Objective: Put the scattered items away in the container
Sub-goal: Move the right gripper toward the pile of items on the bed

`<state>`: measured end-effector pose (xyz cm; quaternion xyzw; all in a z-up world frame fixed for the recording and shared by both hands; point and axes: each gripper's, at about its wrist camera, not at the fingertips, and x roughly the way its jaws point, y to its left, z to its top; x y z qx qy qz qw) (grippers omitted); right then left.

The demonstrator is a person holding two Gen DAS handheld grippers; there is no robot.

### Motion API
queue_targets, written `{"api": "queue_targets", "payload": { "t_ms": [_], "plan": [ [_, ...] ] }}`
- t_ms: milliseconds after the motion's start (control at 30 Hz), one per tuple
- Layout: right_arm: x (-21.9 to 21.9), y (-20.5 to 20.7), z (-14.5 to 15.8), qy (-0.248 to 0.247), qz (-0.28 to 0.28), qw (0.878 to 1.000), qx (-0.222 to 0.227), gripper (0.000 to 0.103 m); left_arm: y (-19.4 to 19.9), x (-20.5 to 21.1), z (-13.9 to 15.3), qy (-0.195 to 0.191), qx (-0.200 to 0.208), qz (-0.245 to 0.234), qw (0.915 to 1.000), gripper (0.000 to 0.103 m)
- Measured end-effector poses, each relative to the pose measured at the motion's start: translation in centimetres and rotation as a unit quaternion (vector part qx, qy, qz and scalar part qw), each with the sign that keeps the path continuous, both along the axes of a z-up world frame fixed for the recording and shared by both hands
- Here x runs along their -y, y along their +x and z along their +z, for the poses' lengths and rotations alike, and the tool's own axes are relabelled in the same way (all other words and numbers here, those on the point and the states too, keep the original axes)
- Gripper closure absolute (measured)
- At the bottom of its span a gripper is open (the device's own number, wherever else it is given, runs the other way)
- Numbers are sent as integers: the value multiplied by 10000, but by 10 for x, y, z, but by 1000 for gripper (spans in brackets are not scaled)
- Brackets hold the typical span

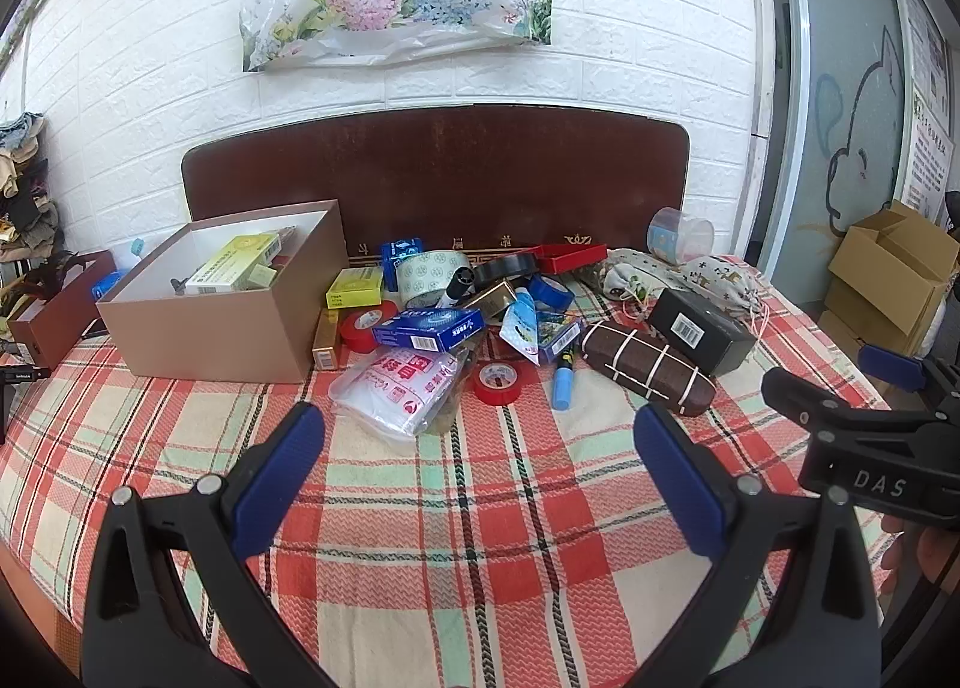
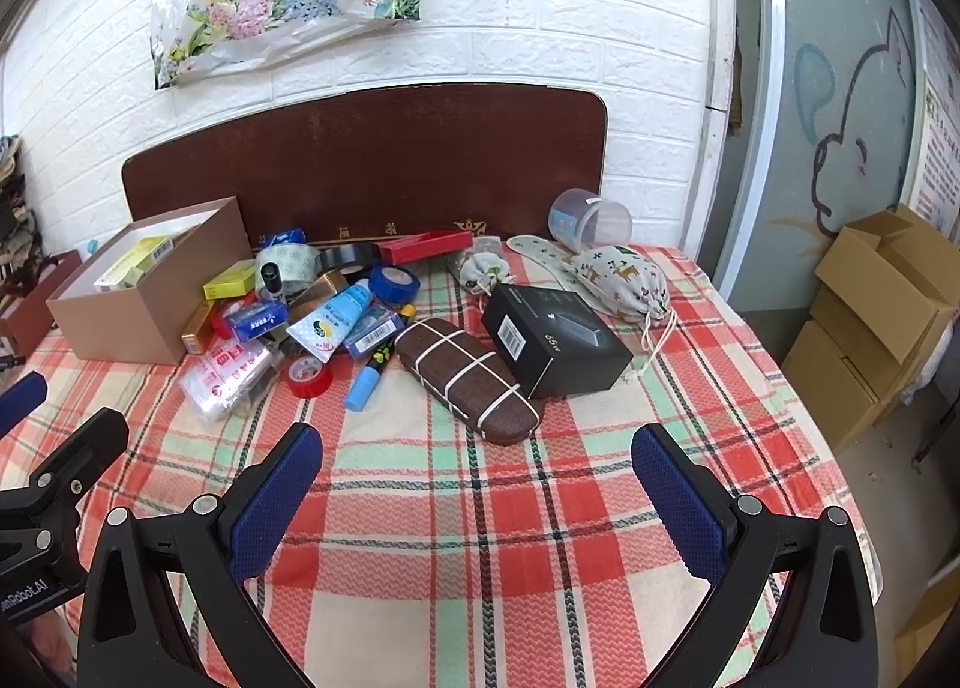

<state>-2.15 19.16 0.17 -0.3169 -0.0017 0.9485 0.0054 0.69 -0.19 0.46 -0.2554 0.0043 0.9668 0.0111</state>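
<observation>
An open tan cardboard box (image 1: 204,328) (image 2: 129,322) stands at the left on the plaid cloth, with a few small cartons inside. To its right lies a heap of items: a clear packet with red print (image 1: 399,388) (image 2: 225,373), a red tape roll (image 1: 497,382) (image 2: 309,376), a blue marker (image 1: 563,385) (image 2: 365,388), a brown ribbed case (image 1: 651,367) (image 2: 474,382) and a black box (image 1: 702,328) (image 2: 555,337). My left gripper (image 1: 480,436) hangs open in front of the heap, nothing between its fingers. My right gripper (image 2: 477,457) is open too, just short of the brown case.
Two printed cloth pouches (image 2: 624,280) and a clear plastic cup (image 2: 591,220) lie at the back right. A brown headboard (image 1: 438,172) closes the far side. Stacked cardboard cartons (image 2: 870,328) stand on the floor to the right. A dark red box (image 1: 54,310) sits at the far left.
</observation>
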Motion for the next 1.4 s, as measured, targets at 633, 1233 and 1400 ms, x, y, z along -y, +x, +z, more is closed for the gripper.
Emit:
{"api": "queue_targets", "payload": {
  "t_ms": [633,1233,1400],
  "plan": [
    [-2,0,-2,-22,-10,10000,26,0,-2,3,-3,8,43,23,10000,0],
    [19,-39,-34,-807,824,9918,544,0,-44,45,-36,1001,450,-457,9929,1],
    [46,-61,-36,-1074,1330,9826,723,0,-62,60,-44,963,650,-471,9921,14]
  ]
}}
